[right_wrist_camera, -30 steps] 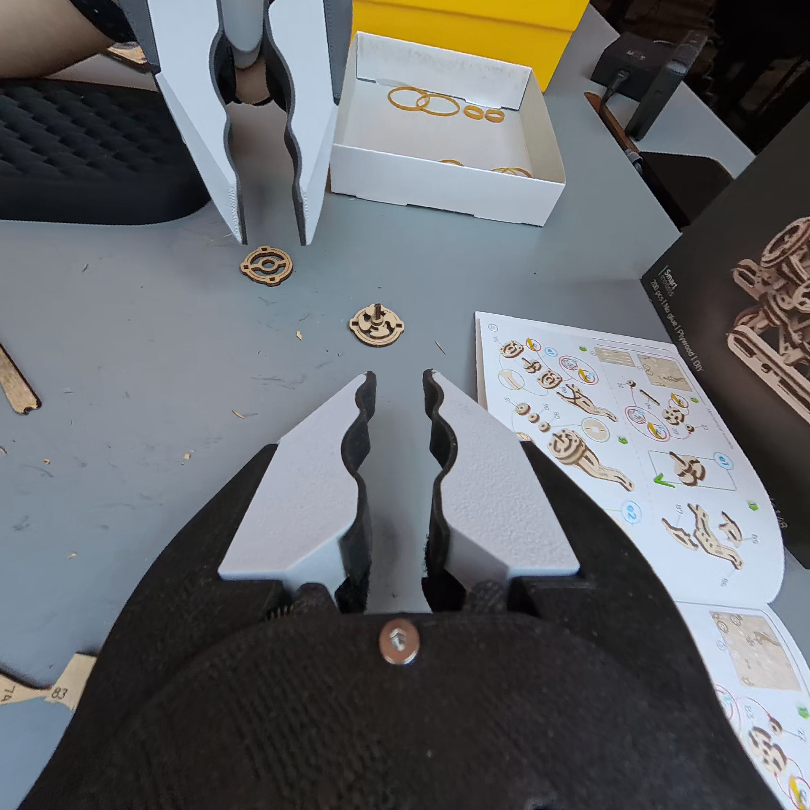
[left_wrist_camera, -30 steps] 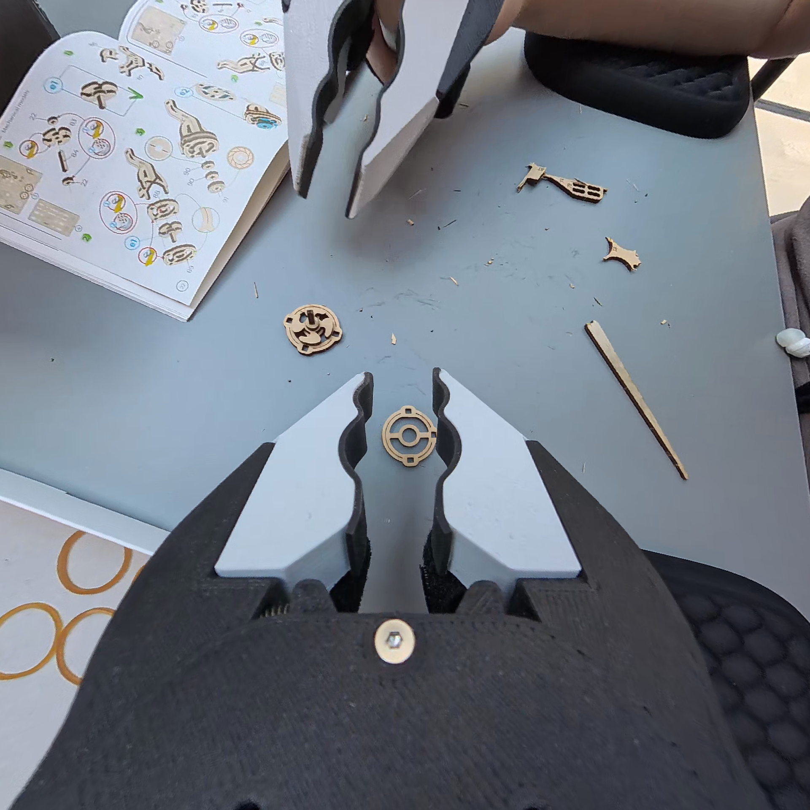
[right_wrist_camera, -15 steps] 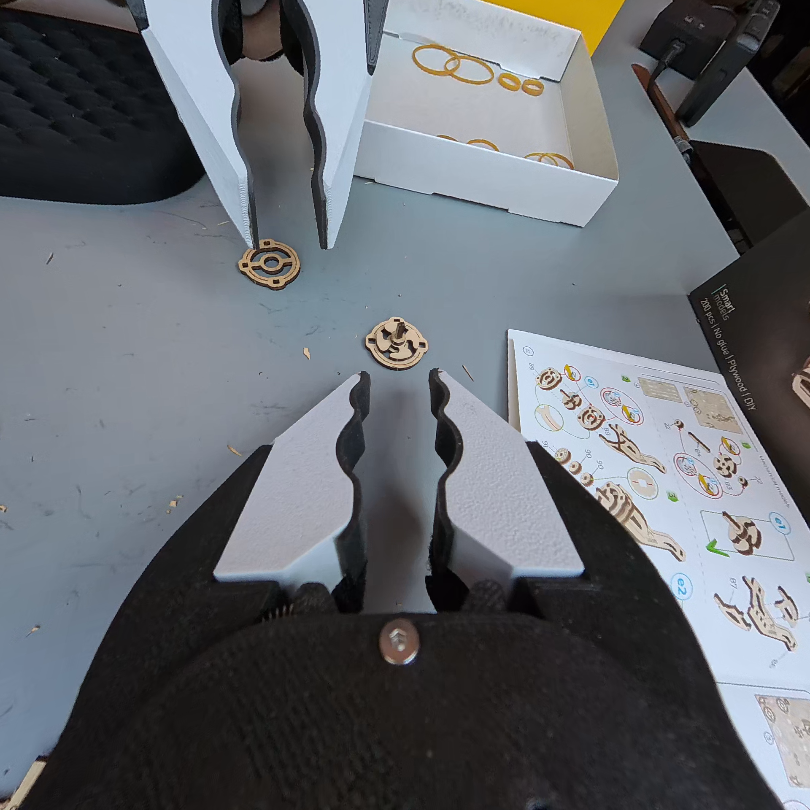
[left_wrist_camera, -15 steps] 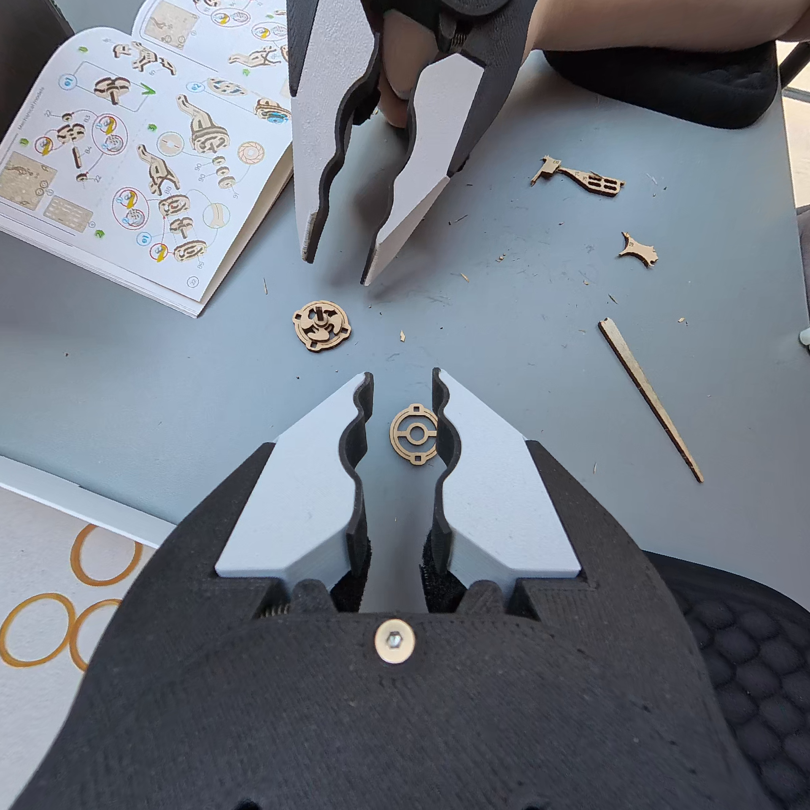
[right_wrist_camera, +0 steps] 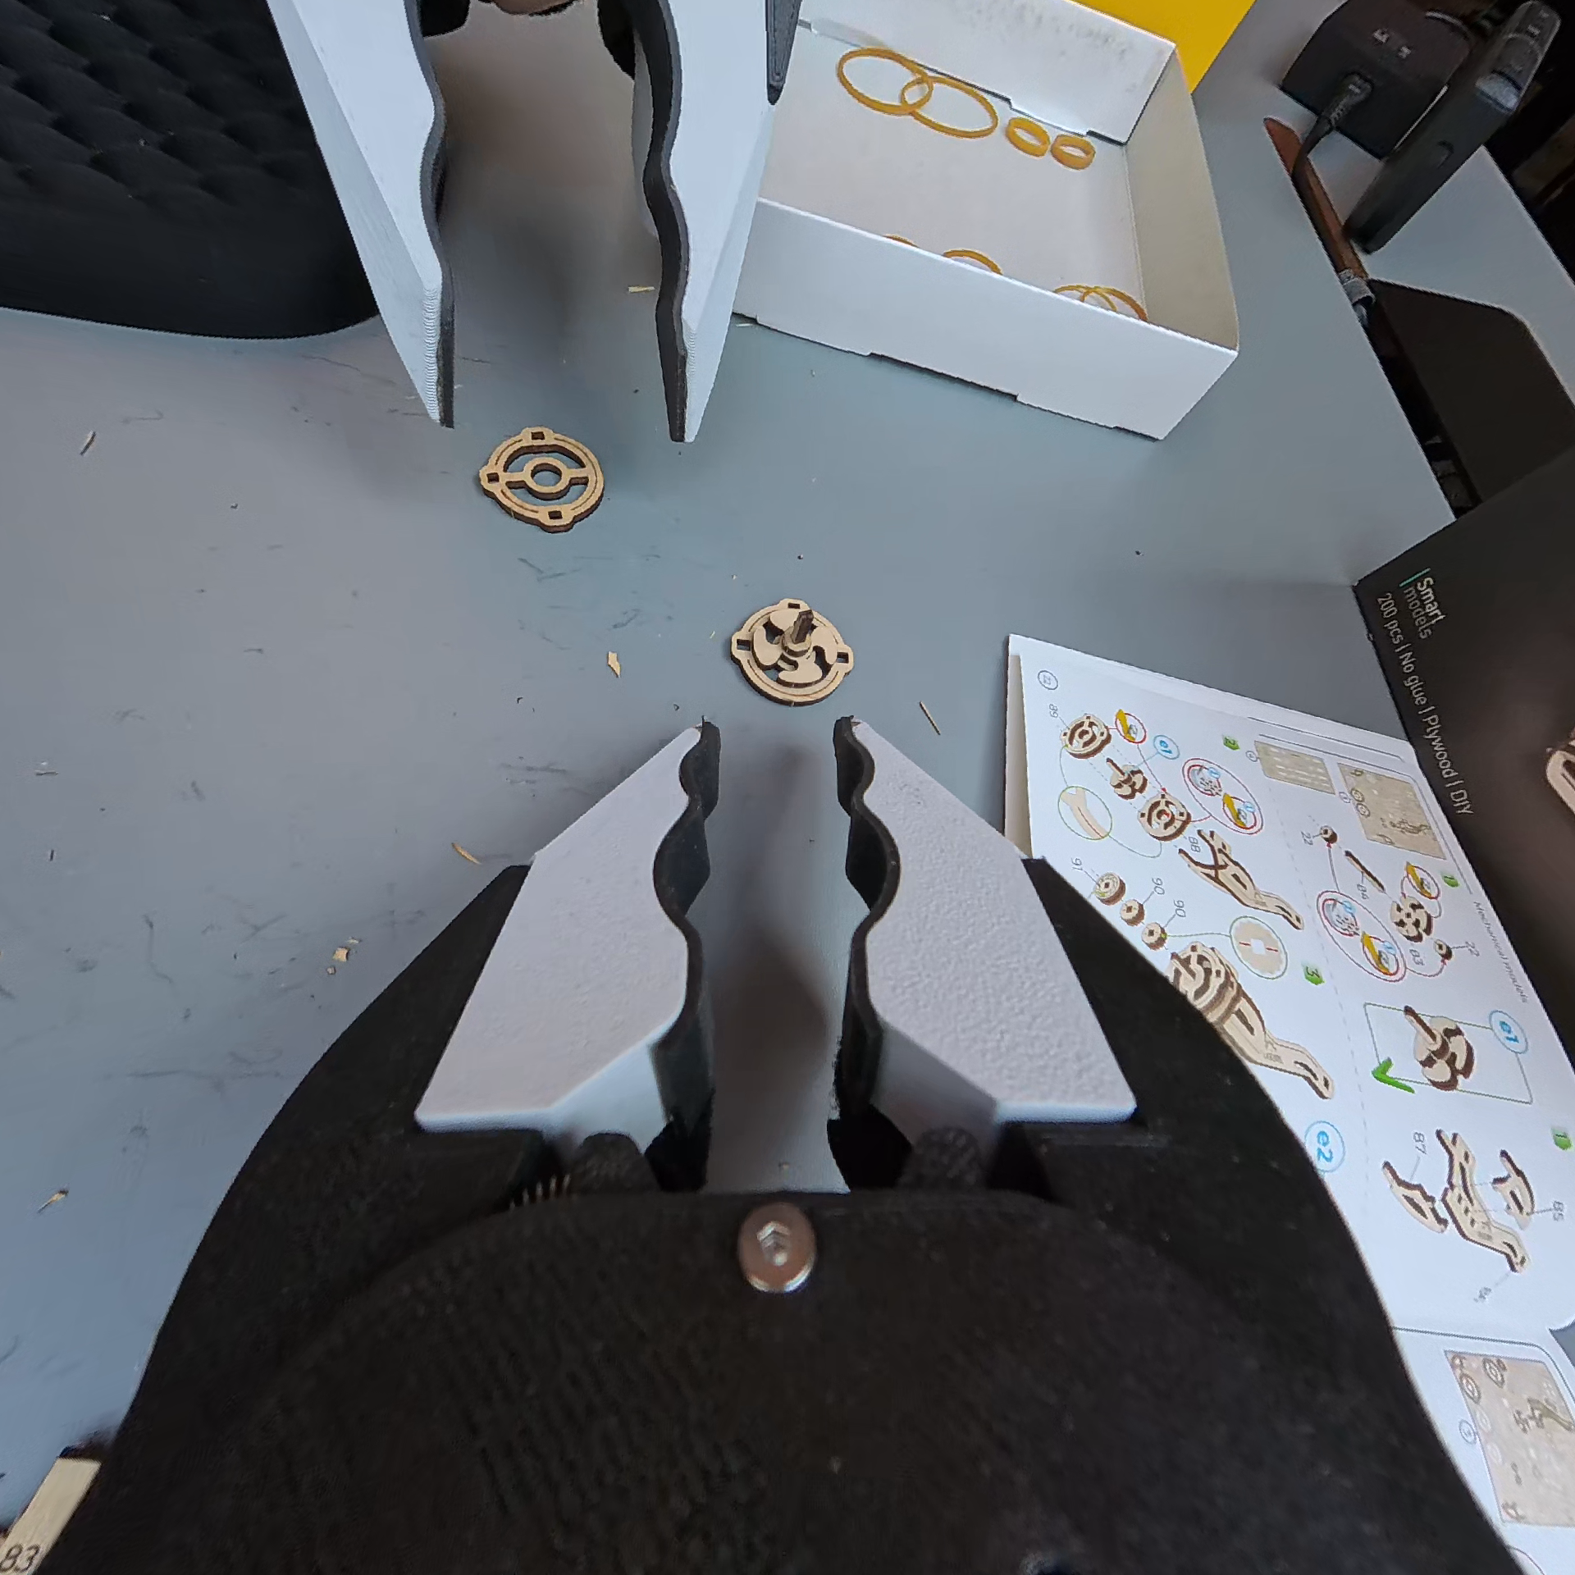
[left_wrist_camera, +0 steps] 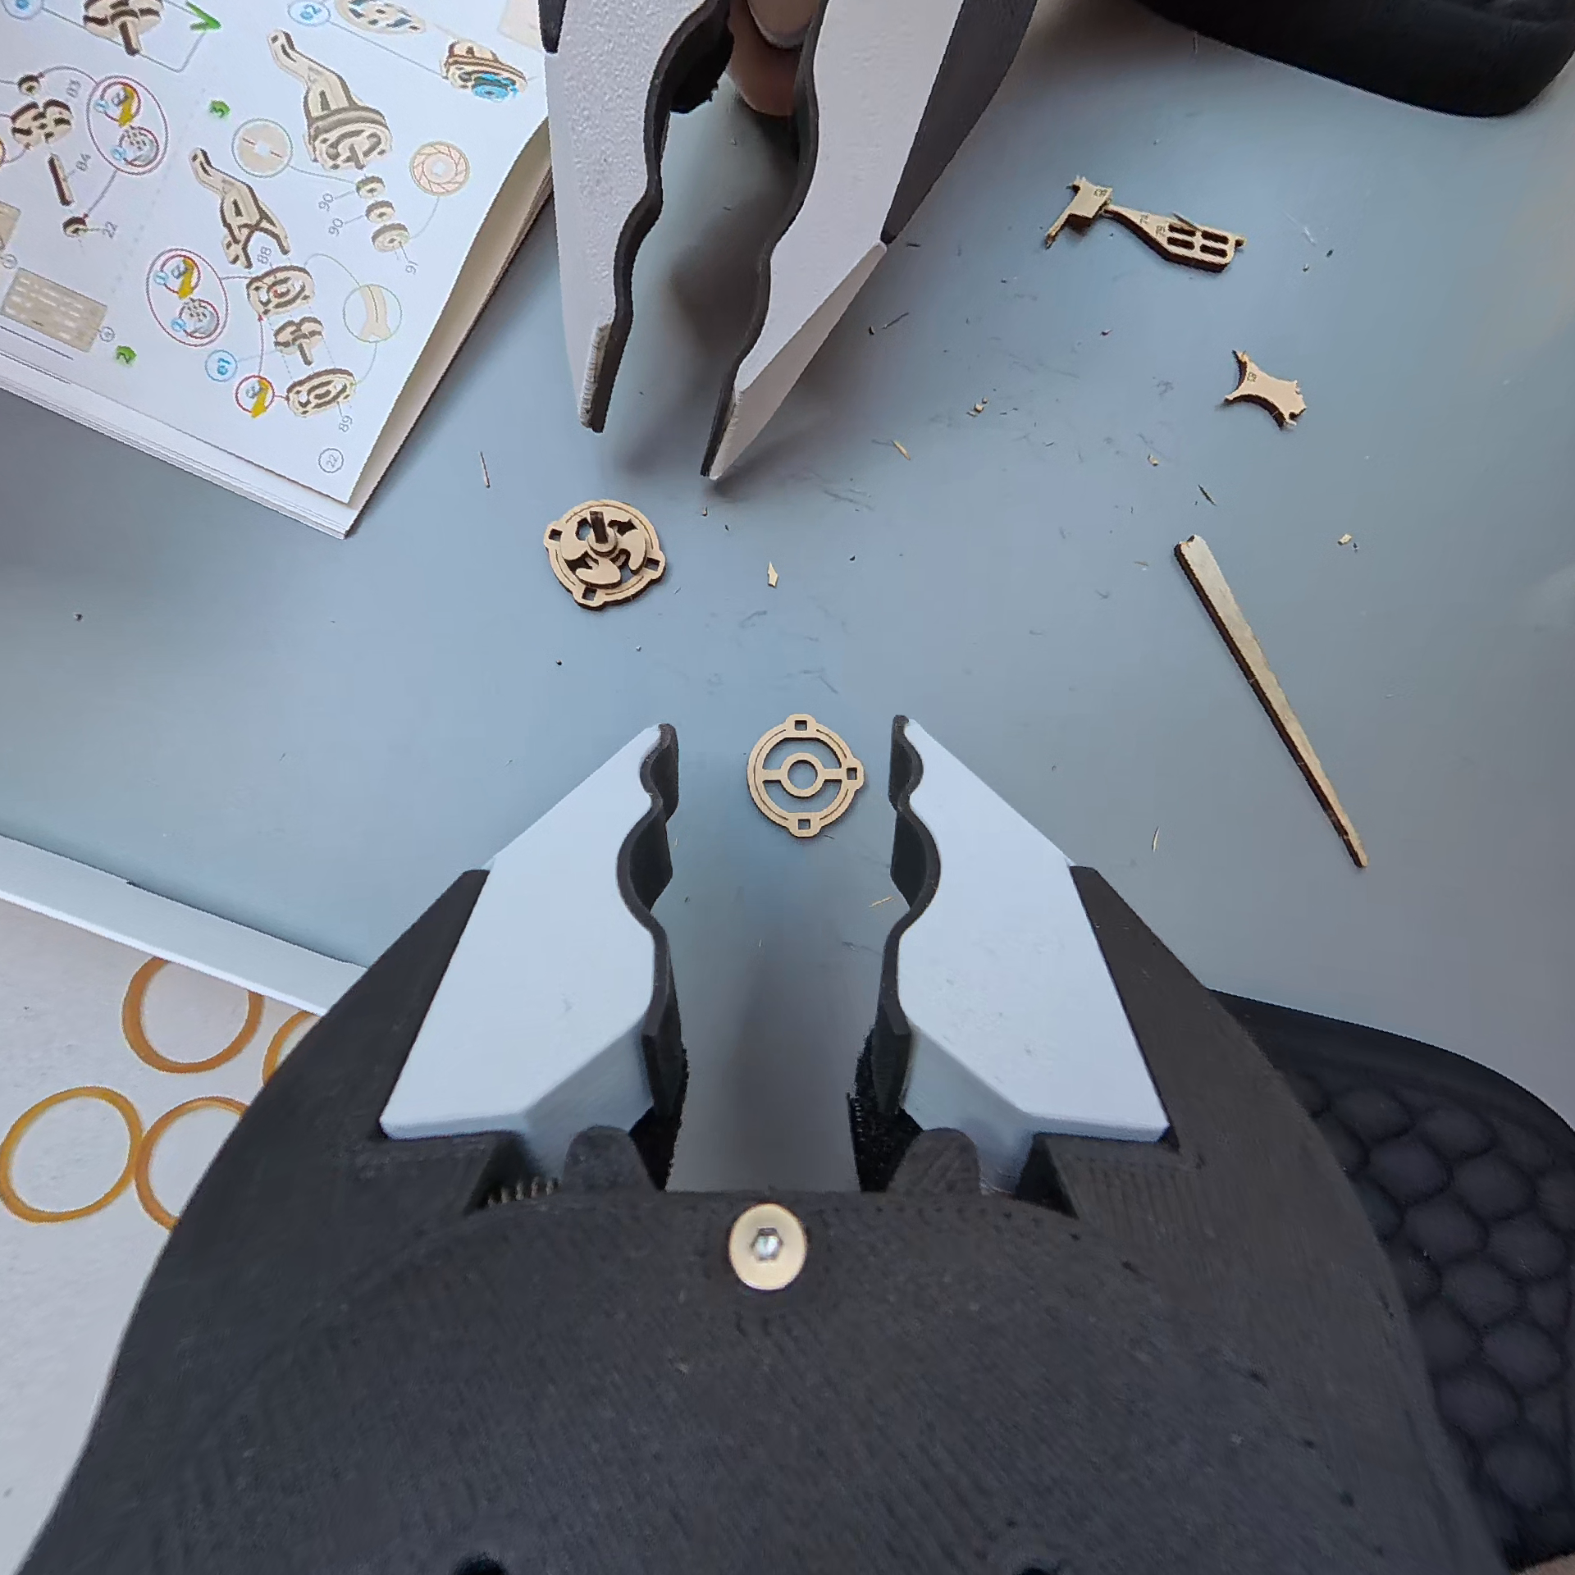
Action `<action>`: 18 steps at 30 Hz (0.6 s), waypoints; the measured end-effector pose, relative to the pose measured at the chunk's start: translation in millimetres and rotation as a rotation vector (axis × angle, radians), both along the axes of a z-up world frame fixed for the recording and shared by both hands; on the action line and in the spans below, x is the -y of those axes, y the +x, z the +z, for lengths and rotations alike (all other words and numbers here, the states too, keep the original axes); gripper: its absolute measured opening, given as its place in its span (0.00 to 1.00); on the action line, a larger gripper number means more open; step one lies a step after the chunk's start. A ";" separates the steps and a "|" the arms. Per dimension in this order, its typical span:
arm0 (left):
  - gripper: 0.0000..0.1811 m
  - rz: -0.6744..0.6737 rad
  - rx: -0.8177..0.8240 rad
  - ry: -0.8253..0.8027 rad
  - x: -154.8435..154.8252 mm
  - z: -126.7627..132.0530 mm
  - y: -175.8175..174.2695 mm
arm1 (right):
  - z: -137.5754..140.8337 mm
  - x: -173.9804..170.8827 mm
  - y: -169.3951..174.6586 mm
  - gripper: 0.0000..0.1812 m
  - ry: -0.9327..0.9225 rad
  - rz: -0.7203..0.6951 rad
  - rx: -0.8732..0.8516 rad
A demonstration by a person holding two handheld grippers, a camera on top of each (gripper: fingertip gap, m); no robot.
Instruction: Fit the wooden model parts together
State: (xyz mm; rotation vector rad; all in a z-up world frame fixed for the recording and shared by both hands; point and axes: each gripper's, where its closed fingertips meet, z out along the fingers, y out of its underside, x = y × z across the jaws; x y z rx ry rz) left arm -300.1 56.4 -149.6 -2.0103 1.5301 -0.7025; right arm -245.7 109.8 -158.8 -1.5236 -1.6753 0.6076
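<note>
Your left gripper is spread, the flat wooden ring lying on the grey table between its tips. Your right gripper gapes empty just before the pegged wooden disc. The printed instruction booklet and dark lettered box lie at right.

We saw the left tool held open above the grey tabletop, a flat wooden ring part lying between its tips. Farther off lay a wooden disc with a peg, just beside the open right tool; an instruction booklet lay at upper left.
</note>
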 end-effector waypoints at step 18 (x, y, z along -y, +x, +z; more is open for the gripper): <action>0.30 -0.036 -0.114 0.024 3.7 -19.0 -6.5 | 3.6 -11.5 12.6 0.15 -0.045 -0.050 -0.026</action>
